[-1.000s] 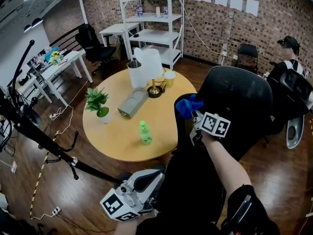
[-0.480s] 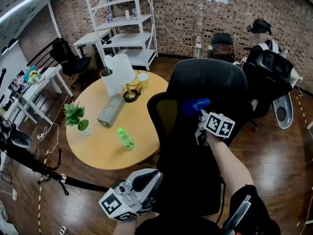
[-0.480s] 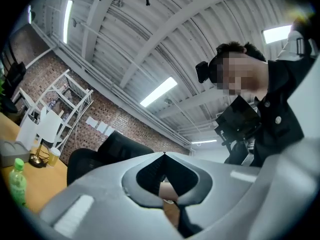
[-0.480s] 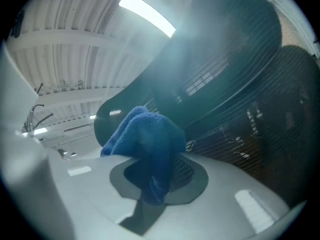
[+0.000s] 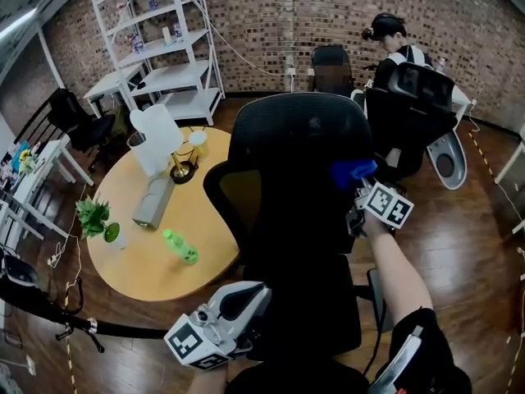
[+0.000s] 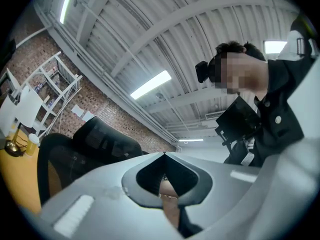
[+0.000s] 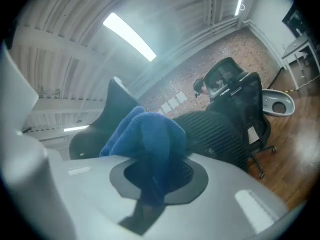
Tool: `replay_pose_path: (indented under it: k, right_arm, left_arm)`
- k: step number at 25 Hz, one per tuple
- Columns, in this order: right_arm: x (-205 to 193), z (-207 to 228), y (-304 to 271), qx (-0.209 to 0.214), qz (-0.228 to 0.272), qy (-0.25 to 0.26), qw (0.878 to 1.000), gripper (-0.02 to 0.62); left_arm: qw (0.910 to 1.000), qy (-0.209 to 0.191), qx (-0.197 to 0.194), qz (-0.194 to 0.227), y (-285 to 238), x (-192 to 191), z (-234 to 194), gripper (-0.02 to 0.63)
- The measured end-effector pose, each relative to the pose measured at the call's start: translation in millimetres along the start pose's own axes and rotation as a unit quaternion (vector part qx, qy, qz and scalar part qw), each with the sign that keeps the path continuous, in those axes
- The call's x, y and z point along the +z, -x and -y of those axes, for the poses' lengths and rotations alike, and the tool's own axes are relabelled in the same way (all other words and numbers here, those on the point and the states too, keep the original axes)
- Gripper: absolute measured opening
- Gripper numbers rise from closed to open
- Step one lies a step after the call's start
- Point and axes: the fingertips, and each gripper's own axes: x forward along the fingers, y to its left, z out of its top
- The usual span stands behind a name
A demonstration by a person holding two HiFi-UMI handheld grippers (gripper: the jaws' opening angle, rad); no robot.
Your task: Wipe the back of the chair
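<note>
Jaws of right gripper [image 5: 356,185] pinched blue cloth [image 5: 353,171] at right edge of chair back [image 5: 287,150]. Left gripper [image 5: 250,302] jaws were pressed together, empty. Wiping looked underway, with most of the back probably left.

The left gripper [image 6: 164,155] is seen just right of the black chair [image 6: 100,144], its jaws closed on nothing. A white shelf [image 6: 46,90] is shown left of the chair, a person [image 6: 272,109] far right of it.

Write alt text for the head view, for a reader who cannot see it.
The right gripper holds a blue cloth at the edge of a chair back; the left gripper hangs low by a round table.
</note>
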Motion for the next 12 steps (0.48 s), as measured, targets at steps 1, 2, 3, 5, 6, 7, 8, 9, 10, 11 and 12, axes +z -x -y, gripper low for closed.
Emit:
replay_pose_path:
  k: [1,2,3,5,6,7,8,9,10,11,12]
  right_arm:
    - [6.0,10.0,5.3,-0.010,0.007,-0.003,1.000,0.052]
    - [11.4,20.7,10.8,-0.021,0.015,-0.005,1.000,0.052]
    - [16.5,31.6,16.7,-0.033,0.023,-0.006,0.999,0.052]
    - [25.2,53.0,28.5,-0.061,0.032,-0.005,0.998,0.052]
    - [28.7,64.7,34.8,-0.080,0.033,0.001,0.996,0.052]
    - [32.1,76.3,41.8,-0.101,0.033,0.008,0.994,0.052]
    - [35.9,86.9,50.0,-0.122,0.034,0.011,0.992,0.052]
    - [39.8,97.0,59.9,-0.141,0.036,0.011,0.989,0.052]
    - [43.6,107.5,70.8,-0.160,0.040,0.009,0.986,0.052]
    - [47.3,118.3,82.3,-0.178,0.044,0.008,0.983,0.052]
    - [51.3,128.8,93.5,-0.195,0.047,0.012,0.980,0.052]
  left_arm:
    - [1.0000,0.003,-0.005,-0.002,-3.5,-2.5,0.3,0.002]
    - [0.9999,0.006,-0.010,-0.004,-7.0,-5.3,0.8,0.002]
    - [0.9998,0.008,-0.016,-0.006,-10.5,-8.2,1.6,0.002]
    - [0.9995,0.011,-0.029,-0.010,-16.9,-13.8,2.9,0.002]
    - [0.9993,0.012,-0.034,-0.012,-20.1,-16.0,3.5,0.002]
    - [0.9990,0.013,-0.040,-0.012,-23.3,-17.3,4.4,0.002]
    - [0.9988,0.014,-0.045,-0.012,-26.2,-18.1,5.4,0.002]
    - [0.9986,0.016,-0.050,-0.011,-28.0,-18.8,6.6,0.002]
    - [0.9983,0.018,-0.055,-0.010,-29.0,-19.7,7.7,0.002]
    - [0.9980,0.021,-0.059,-0.008,-29.8,-20.5,8.7,0.002]
    - [0.9978,0.024,-0.062,-0.007,-31.2,-20.8,9.8,0.002]
